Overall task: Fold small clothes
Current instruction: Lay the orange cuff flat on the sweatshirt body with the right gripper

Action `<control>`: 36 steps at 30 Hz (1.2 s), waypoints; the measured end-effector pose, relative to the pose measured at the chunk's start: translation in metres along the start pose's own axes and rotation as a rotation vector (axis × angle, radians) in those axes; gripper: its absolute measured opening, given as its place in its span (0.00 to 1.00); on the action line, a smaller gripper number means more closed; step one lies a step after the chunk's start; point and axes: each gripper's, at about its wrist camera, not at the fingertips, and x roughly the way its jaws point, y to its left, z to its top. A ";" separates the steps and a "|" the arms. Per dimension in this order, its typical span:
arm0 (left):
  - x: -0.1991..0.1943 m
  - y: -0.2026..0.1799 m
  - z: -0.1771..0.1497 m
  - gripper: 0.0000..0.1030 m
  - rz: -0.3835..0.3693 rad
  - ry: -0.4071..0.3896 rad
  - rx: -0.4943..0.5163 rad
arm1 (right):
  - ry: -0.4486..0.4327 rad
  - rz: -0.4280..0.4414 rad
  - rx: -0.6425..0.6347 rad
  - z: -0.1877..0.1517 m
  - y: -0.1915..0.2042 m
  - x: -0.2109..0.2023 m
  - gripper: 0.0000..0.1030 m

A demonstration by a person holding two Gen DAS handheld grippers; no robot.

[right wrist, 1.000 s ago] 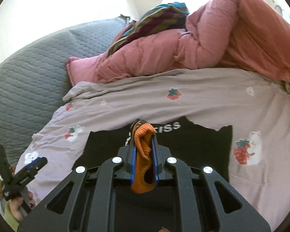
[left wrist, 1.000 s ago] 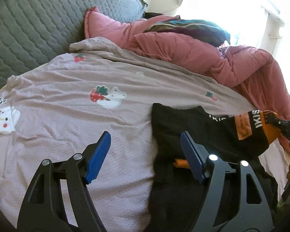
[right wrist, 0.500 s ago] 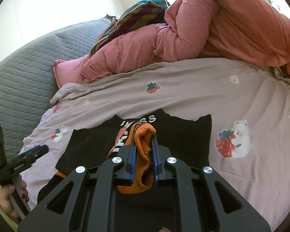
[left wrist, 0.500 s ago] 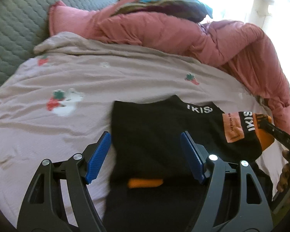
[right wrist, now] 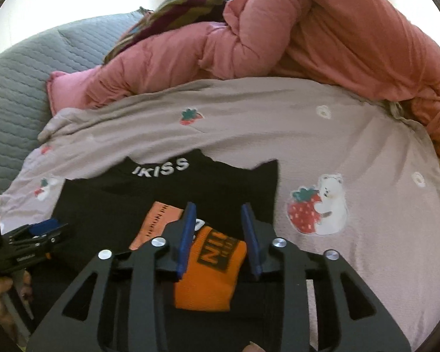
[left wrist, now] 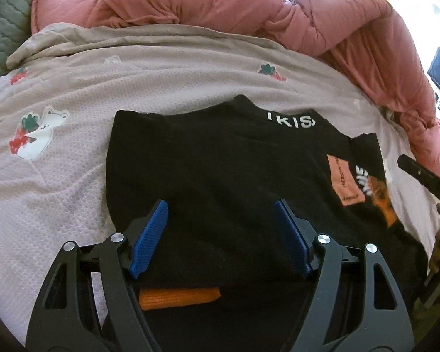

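A small black sweater [left wrist: 220,158] with white "IKISS" lettering on its collar lies flat on the mauve bedsheet [left wrist: 73,176]. One sleeve is folded across its front, ending in an orange cuff [right wrist: 211,267]. My right gripper [right wrist: 217,206] hovers over that cuff with its jaws opening; the cuff rests between the pads, and the pads no longer press on it. My left gripper [left wrist: 220,204] stands open just above the sweater's lower body, holding nothing. A second orange cuff [left wrist: 179,296] shows below its fingers. Each gripper also appears at the edge of the other's view.
A bunched pink duvet [right wrist: 308,44] runs along the far side of the bed, with a striped cloth [right wrist: 176,8] on top. A grey quilted cushion [right wrist: 20,88] fills the left. Strawberry-and-bear prints [right wrist: 319,205] dot the sheet. A person's hand [right wrist: 3,290] holds the left gripper.
My left gripper has moved from the bare sheet to over the sweater. The right gripper has sunk, laid the orange cuff on the sweater's front, and parted its jaws.
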 end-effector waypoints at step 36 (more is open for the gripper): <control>-0.010 0.001 -0.012 0.67 -0.018 0.048 0.101 | 0.300 -0.064 0.001 -0.031 0.040 0.048 0.43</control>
